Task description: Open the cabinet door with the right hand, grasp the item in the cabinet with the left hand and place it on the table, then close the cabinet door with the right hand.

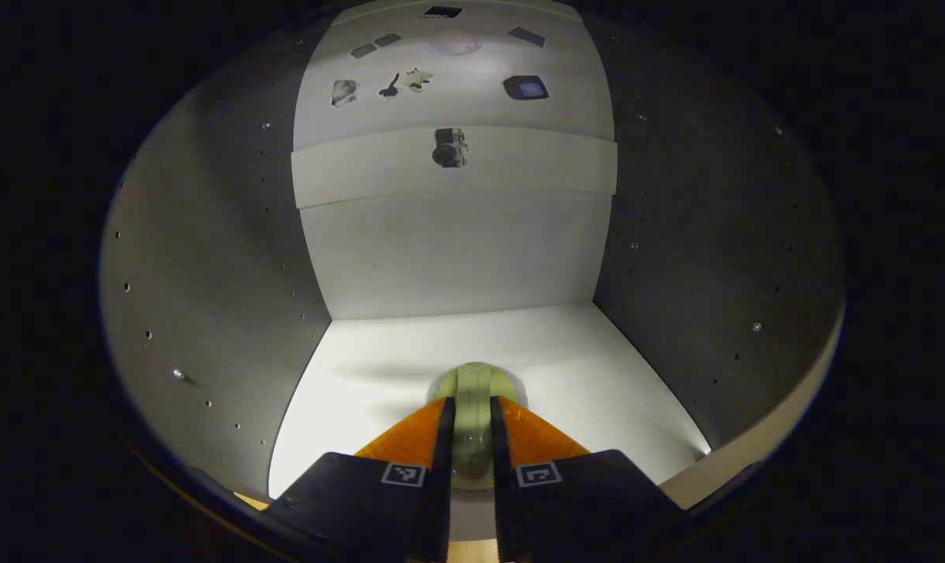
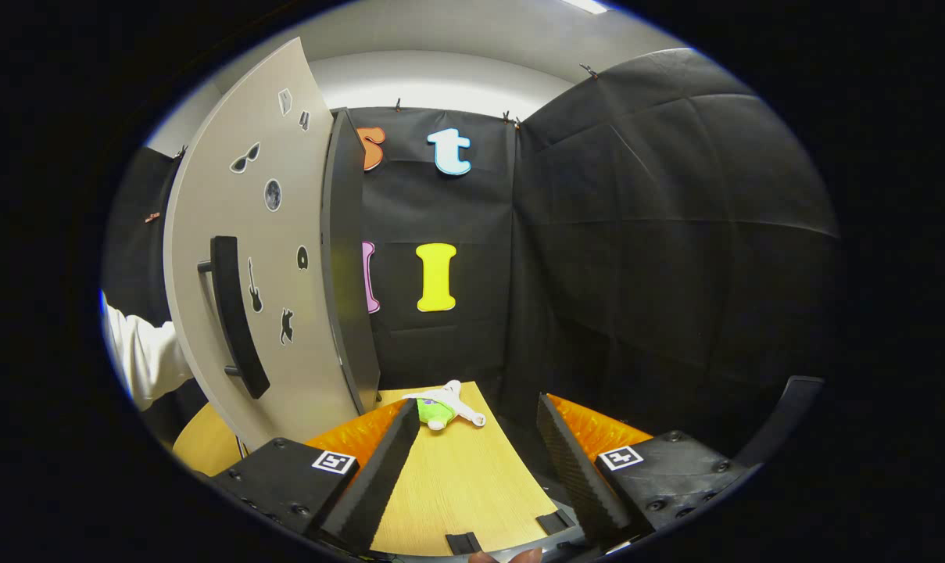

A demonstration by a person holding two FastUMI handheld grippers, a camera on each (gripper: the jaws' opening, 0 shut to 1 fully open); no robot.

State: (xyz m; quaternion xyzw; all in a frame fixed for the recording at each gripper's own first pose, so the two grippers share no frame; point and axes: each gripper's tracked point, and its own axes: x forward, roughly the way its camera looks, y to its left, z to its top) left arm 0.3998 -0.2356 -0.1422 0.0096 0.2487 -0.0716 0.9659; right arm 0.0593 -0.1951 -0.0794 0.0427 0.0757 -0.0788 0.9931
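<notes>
In the left gripper view I am inside the cabinet (image 1: pixel 456 258), with its white floor and grey side walls. A pale green round item (image 1: pixel 473 381) rests on the cabinet floor (image 1: pixel 597 367) near the front edge. My left gripper (image 1: pixel 470 403) is shut on it, one finger pressing each side. In the right gripper view the cabinet door (image 2: pixel 284 258) stands swung open at the left, its black bar handle (image 2: pixel 236 317) facing me. My right gripper (image 2: pixel 478 405) hangs open over the wooden table (image 2: pixel 456 485), to the right of the door and apart from the handle.
A small green and white toy (image 2: pixel 441 409) lies on the table beyond my right gripper's fingertips. A white sleeve (image 2: pixel 142 353) shows left of the door. Stickers dot the cabinet's back wall (image 1: pixel 456 86) and the door. Black cloth walls enclose the table.
</notes>
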